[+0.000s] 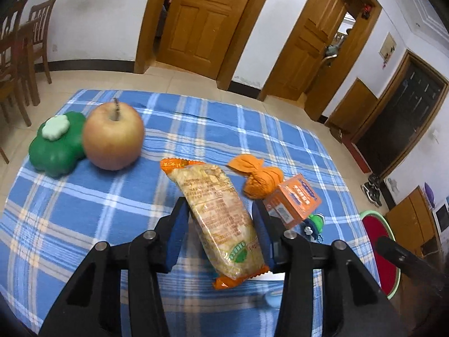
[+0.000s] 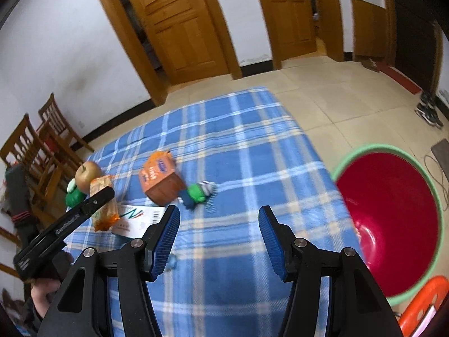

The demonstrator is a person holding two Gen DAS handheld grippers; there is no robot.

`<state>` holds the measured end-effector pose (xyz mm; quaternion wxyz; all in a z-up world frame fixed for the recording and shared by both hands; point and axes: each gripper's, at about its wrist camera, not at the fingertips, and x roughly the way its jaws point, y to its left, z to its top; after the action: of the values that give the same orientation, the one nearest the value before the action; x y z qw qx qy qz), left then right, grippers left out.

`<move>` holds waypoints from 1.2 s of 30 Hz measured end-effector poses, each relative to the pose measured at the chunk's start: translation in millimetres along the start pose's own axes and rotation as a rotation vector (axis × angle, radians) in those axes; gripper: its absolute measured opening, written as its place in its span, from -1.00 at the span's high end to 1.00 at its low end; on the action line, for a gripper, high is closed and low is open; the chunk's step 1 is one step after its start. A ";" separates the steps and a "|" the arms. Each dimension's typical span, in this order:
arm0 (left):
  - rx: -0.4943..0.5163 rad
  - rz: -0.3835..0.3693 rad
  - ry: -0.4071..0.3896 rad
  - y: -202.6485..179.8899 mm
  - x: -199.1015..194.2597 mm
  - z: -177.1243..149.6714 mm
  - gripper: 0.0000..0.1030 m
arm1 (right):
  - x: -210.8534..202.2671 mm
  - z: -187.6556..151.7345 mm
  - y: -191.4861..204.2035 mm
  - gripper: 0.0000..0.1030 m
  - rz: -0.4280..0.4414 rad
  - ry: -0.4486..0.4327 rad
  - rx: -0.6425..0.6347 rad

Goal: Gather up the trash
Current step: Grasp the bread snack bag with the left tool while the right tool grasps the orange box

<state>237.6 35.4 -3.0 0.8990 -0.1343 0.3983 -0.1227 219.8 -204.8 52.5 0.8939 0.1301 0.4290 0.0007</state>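
An apple point(image 1: 113, 136) touches a green clover-shaped toy point(image 1: 57, 144) on the blue plaid tablecloth point(image 1: 84, 210), wooden chairs point(image 1: 19, 56) beyond.

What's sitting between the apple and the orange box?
The snack packet held in the left tool, with a knotted orange bag beyond it, in the left wrist view.

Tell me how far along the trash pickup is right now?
Early stage. The red bin shows no trash in the visible part of its interior. In hand: the left gripper has the snack wrapper between its fingers, apparently lifted. Left on the table: orange box, orange crumpled wad, white paper. The right gripper is open, holding nothing.
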 end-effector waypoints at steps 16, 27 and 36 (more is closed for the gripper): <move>-0.070 0.042 -0.016 28.6 -3.3 1.6 0.09 | 76.5 20.9 57.7 -0.48 0.007 0.057 -0.145; -0.074 0.038 -0.008 29.7 -0.9 0.8 0.09 | 98.6 25.3 66.3 -0.29 0.017 0.075 -0.164; -0.072 0.038 -0.010 29.4 -0.8 1.3 0.09 | 84.1 24.0 66.5 -0.16 0.040 0.030 -0.170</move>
<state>241.4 63.3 -11.6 0.8978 -0.1597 0.4003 -0.0907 298.7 -136.6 17.9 0.8949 0.0625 0.4382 0.0568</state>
